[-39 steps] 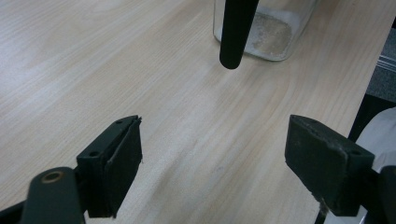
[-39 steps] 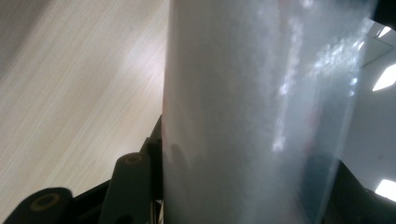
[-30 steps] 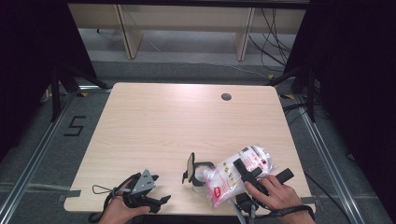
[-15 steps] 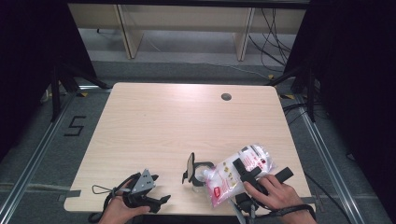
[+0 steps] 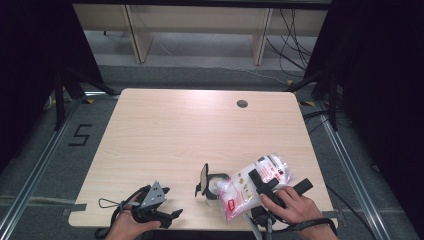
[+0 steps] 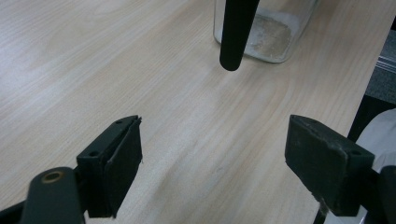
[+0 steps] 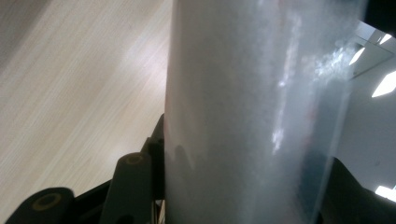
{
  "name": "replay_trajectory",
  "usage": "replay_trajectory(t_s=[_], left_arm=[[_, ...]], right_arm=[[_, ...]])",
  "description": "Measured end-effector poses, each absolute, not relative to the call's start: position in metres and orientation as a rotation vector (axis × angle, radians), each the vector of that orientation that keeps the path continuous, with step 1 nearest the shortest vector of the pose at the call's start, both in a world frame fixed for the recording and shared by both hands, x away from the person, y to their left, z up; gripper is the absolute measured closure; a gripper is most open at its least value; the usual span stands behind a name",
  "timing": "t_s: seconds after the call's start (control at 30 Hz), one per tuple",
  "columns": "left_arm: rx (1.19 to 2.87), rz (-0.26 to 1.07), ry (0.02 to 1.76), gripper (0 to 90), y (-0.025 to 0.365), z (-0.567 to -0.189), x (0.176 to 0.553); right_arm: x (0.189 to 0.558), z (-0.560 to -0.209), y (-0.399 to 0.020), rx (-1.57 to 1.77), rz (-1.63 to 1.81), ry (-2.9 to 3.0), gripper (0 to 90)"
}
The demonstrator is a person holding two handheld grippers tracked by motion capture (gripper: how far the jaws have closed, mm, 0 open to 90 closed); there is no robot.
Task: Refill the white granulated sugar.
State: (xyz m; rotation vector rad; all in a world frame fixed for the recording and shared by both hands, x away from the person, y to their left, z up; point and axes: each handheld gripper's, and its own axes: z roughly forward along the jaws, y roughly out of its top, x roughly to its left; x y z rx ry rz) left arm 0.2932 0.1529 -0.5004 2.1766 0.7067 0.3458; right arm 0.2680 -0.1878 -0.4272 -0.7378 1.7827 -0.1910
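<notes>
Near front edge: right gripper (image 5: 260, 186) clamped on pouch (image 5: 252, 186), tilted over jar (image 5: 214, 190). Left gripper (image 5: 167, 216) apart, empty. Far table (image 5: 200, 125) bare (pouch's red label unreadable).

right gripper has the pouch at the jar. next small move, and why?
Probably tip the pouch a bit further over the jar. The right gripper is clamped on the pouch, tilted with its lower end at the jar's open mouth, lid hinged up; the jar holds just a thin layer of white grains. The left gripper rests open, apart.
</notes>
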Motion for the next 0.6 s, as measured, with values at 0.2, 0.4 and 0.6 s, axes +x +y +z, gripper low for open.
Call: replay_trajectory(t_s=[0.2,0.4,0.6], left_arm=[[2.198,0.332,0.698,18.5,0.1537,-0.4991,0.2938],[2.189,0.342,0.702,18.6,0.1540,-0.4995,0.2937],[2.182,0.349,0.703,18.6,0.1530,-0.5001,0.2932]], right_arm=[[0.2673,-0.4270,-0.1875,-0.741,-0.186,1.784,55.4],[0.2645,-0.4197,-0.1891,-0.752,-0.188,1.768,55.6],[0.2654,-0.4264,-0.1882,-0.749,-0.189,1.782,55.8]])
